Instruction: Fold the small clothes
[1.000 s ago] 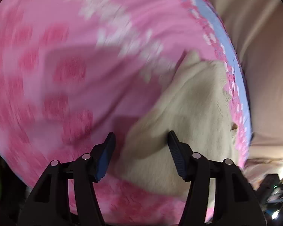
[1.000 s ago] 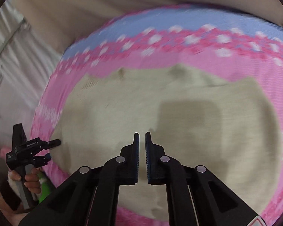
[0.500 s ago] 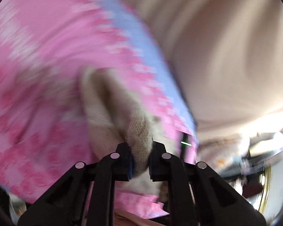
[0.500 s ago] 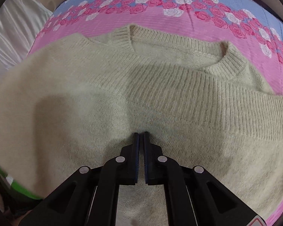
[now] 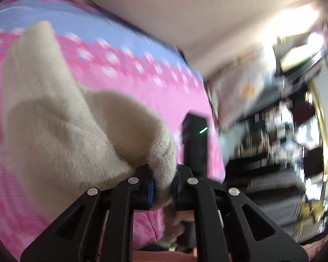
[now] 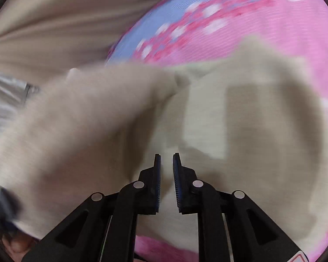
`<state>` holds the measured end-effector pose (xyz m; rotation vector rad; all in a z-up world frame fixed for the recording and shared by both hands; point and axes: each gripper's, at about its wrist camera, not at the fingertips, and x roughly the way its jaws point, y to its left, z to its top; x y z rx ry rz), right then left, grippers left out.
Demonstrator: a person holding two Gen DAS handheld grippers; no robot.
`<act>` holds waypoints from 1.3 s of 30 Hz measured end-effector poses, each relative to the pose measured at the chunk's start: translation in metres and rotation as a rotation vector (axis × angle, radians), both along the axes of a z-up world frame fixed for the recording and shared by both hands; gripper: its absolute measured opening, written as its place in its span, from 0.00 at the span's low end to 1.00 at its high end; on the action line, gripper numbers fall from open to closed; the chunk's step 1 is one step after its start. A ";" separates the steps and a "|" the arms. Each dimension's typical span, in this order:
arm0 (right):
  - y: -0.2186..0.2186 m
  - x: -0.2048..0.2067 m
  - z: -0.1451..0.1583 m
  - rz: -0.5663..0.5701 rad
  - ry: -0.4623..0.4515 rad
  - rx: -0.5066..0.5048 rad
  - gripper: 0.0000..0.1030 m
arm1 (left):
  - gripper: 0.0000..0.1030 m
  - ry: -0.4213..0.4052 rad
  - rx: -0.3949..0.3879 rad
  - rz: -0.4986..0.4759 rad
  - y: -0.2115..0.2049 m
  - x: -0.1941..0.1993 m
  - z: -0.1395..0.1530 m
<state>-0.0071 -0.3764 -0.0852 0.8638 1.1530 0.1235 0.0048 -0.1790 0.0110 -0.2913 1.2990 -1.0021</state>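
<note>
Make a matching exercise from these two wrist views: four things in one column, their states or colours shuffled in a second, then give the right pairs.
Things:
1. left gripper
2. right gripper
3. sweater
4. bedsheet

States or colours:
A. pink and blue, with a flower band
B. fingers a little apart, nothing between them
C. cream knit, one part lifted off the sheet
D. clamped on a knit edge

Pairs: 1-D, 2-B, 3-C, 4-A
</note>
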 end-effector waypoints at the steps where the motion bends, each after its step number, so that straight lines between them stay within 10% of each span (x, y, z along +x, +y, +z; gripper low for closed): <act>1: -0.021 -0.015 0.001 -0.039 0.011 -0.028 0.24 | 0.10 0.005 0.026 -0.042 -0.015 -0.008 -0.010; 6: -0.080 -0.064 0.010 -0.199 0.040 -0.123 0.27 | 0.14 0.085 0.266 -0.165 -0.059 -0.036 -0.079; 13: -0.058 -0.036 0.042 -0.095 -0.034 -0.111 0.70 | 0.50 -0.013 0.045 -0.024 0.023 -0.022 -0.014; 16: -0.022 -0.001 0.034 -0.028 -0.020 -0.061 0.74 | 0.56 -0.095 0.018 0.111 0.072 -0.008 0.015; 20: 0.025 0.033 0.003 0.051 0.110 -0.091 0.74 | 0.59 -0.120 0.046 0.305 0.127 0.013 0.021; 23: 0.054 0.042 0.003 0.123 0.111 -0.058 0.12 | 0.59 -0.081 0.066 0.428 0.159 0.023 0.011; 30: 0.043 0.006 0.108 0.064 -0.121 -0.166 0.10 | 0.59 -0.100 0.091 0.458 0.174 0.023 0.016; 34: 0.005 -0.032 0.034 0.066 0.091 -0.254 0.24 | 0.64 -0.093 0.136 0.401 0.154 0.020 0.006; 36: -0.006 -0.048 -0.001 0.015 0.148 -0.197 0.16 | 0.64 -0.082 0.178 0.371 0.140 0.018 -0.002; 39: -0.008 -0.063 0.022 -0.077 0.061 -0.115 0.49 | 0.64 -0.101 0.229 0.334 0.125 0.013 -0.006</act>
